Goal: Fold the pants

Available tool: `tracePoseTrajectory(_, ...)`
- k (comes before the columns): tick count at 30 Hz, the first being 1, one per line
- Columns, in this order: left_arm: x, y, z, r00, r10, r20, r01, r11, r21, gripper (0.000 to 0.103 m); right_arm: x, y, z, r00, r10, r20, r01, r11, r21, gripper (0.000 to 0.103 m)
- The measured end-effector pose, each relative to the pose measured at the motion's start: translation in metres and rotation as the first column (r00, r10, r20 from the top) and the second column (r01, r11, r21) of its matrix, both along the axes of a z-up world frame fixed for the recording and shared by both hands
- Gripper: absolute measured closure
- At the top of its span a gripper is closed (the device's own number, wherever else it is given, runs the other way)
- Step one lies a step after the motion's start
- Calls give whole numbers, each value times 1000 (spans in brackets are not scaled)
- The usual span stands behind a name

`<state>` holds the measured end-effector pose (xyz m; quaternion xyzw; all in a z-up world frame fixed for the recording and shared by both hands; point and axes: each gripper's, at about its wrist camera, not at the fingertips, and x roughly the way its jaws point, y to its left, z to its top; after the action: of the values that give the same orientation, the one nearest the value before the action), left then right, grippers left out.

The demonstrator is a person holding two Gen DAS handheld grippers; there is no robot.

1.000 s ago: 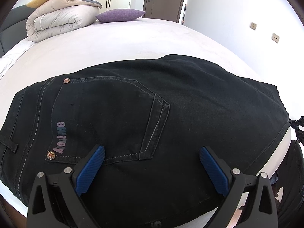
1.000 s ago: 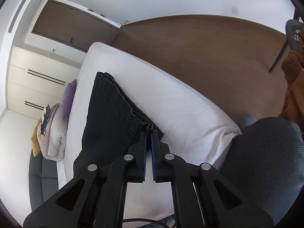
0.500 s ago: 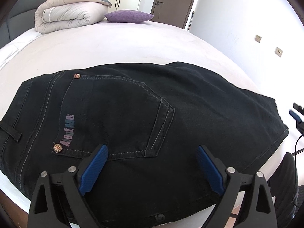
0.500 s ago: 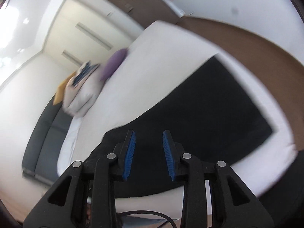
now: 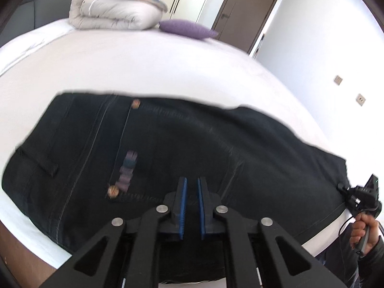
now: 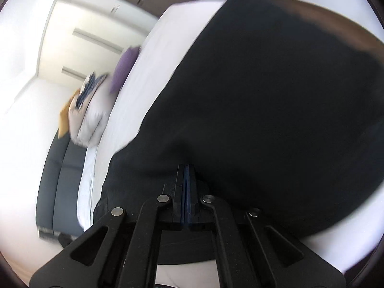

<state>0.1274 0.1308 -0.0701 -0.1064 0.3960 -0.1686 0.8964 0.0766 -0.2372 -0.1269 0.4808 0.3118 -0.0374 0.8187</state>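
Observation:
Black jeans [image 5: 182, 148] lie folded on the white bed [image 5: 144, 67], back pocket up, waistband to the left. My left gripper [image 5: 190, 192] hovers over the near edge of the jeans with its blue pads almost together and nothing between them. My right gripper [image 6: 186, 180] is shut over the jeans [image 6: 276, 100], pads pressed together with no cloth visibly between them. It also shows in the left wrist view [image 5: 360, 199] at the right end of the jeans, held by a hand.
A folded duvet [image 5: 115, 12] and a purple pillow [image 5: 187, 28] sit at the far end of the bed. A dark headboard [image 6: 62, 168] is at the left. A brown door [image 5: 247, 12] and white wall stand beyond.
My left gripper closed from wide open and pulled back from the jeans. My right gripper let go of the hem, opened, swung over the jeans and closed again.

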Motion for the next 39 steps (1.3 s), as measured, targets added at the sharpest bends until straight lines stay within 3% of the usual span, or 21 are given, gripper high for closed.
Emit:
tracePoseTrajectory(4, 22, -33, 24, 996, -80, 36, 81, 996, -44, 95, -36, -46, 3, 988, -154, 11, 155, 988, -14, 103)
tracePoseTrajectory(7, 53, -80, 27, 985, -171, 34, 173, 983, -64, 95, -43, -56, 6, 984, -180, 5, 180, 983, -39, 103)
tracePoseTrajectory(11, 96, -144, -4, 954, -288, -80, 285, 957, -46, 95, -41, -51, 4, 980, -197, 0, 197, 978, -63, 103)
tracePoseTrajectory(13, 99, -146, -23, 950, -288, -122, 287, 957, -25, 97, -39, -51, 3, 981, -193, 6, 193, 980, -45, 103)
tracePoseTrajectory(16, 104, -112, -34, 960, -248, -131, 237, 967, -97, 101, -51, -59, 9, 973, -229, -7, 228, 972, -48, 103)
tracePoseTrajectory(19, 105, -77, -35, 972, -191, -139, 185, 981, -55, 101, -64, -61, 32, 960, -278, 15, 278, 960, -22, 103)
tracePoseTrajectory(21, 108, -59, -36, 979, -152, -138, 154, 988, -1, 101, -57, -54, 61, 970, -231, 77, 233, 972, -18, 103)
tracePoseTrajectory(23, 110, -44, -36, 978, -149, -146, 146, 989, -30, 99, -27, -27, 87, 985, -114, 132, 118, 993, -26, 103)
tracePoseTrajectory(25, 109, -41, -38, 981, -130, -140, 128, 991, -28, 98, 18, 11, 95, 988, 30, 150, -31, 1000, -2, 103)
tracePoseTrajectory(28, 107, -40, -46, 984, -123, -131, 120, 992, -29, 98, 92, 83, 86, 964, 218, 152, -233, 968, 89, 103)
tracePoseTrajectory(31, 108, -33, -48, 983, -124, -133, 117, 991, -62, 98, 150, 162, 67, 919, 378, 113, -391, 912, 121, 103)
tracePoseTrajectory(33, 113, -25, -51, 982, -127, -142, 111, 987, -113, 98, 170, 191, 42, 907, 419, 52, -421, 892, 166, 103)
tracePoseTrajectory(35, 114, -20, -53, 982, -128, -141, 108, 984, -141, 98, 181, 192, 10, 922, 387, -9, -376, 901, 218, 103)
tracePoseTrajectory(37, 114, -20, -54, 982, -129, -137, 109, 983, -145, 98, 177, 168, -9, 944, 330, 24, -321, 896, 306, 103)
tracePoseTrajectory(39, 113, -19, -55, 983, -129, -131, 110, 983, -145, 98, 170, 136, 0, 965, 260, 15, -256, 933, 254, 103)
